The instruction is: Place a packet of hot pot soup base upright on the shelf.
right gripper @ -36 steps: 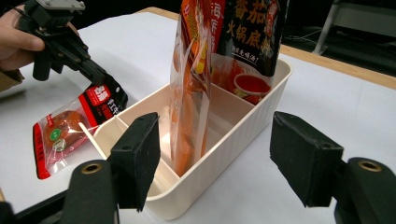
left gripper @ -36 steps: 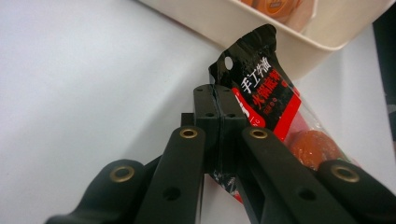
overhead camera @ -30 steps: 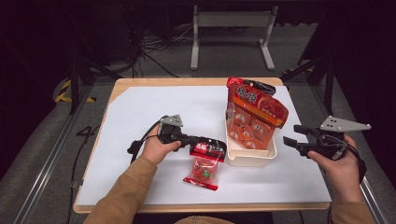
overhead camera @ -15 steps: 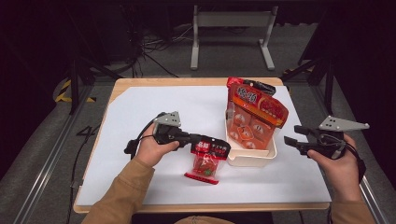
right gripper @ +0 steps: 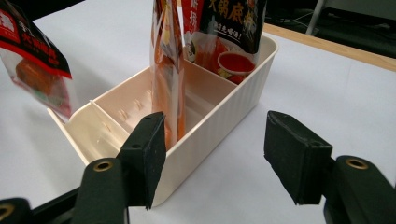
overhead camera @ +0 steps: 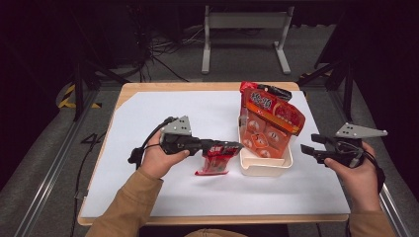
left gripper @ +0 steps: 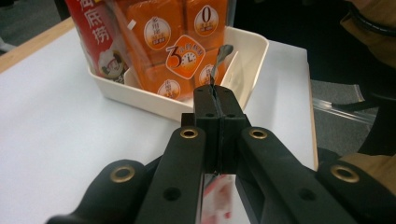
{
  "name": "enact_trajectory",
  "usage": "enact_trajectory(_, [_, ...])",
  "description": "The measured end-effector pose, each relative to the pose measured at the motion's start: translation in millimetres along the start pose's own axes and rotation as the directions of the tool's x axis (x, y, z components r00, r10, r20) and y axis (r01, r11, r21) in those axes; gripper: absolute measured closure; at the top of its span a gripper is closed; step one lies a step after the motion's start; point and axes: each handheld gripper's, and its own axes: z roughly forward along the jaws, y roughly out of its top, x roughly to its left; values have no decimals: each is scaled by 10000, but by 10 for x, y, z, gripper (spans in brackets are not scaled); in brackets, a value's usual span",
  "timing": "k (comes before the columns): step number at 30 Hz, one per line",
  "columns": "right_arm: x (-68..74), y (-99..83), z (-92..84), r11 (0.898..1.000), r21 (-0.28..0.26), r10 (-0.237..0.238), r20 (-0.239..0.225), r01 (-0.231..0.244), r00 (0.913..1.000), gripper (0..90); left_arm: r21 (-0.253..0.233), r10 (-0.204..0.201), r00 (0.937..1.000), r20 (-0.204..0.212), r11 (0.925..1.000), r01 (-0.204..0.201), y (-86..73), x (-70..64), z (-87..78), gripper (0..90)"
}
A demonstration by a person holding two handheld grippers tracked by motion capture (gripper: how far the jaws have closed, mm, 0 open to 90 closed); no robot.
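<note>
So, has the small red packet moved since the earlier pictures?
Yes. The small red packet, held by the left gripper, has lifted off the table and come closer to the cream tray.

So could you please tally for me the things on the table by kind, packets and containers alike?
Snack packets standing in the bin: 2 (orange packet, red-and-black packet)
Small red packet held off the table by the left hand-held gripper: 1
Cream divided bin: 1
Total: 4
</note>
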Motion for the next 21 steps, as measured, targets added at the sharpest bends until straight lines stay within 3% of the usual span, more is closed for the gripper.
enact_trajectory(12, [-71, -46, 20, 9998, 105, 175, 117, -176, 9998, 390, -1033, 110, 9997, -204, 9946, -130, 113, -76, -178, 900])
enact_trajectory(21, [-105, -69, 35, 9995, 120, 283, 120, -284, 9995, 390, -1983, 313, 9991, -281, 9795, -362, 187, -117, -234, 900])
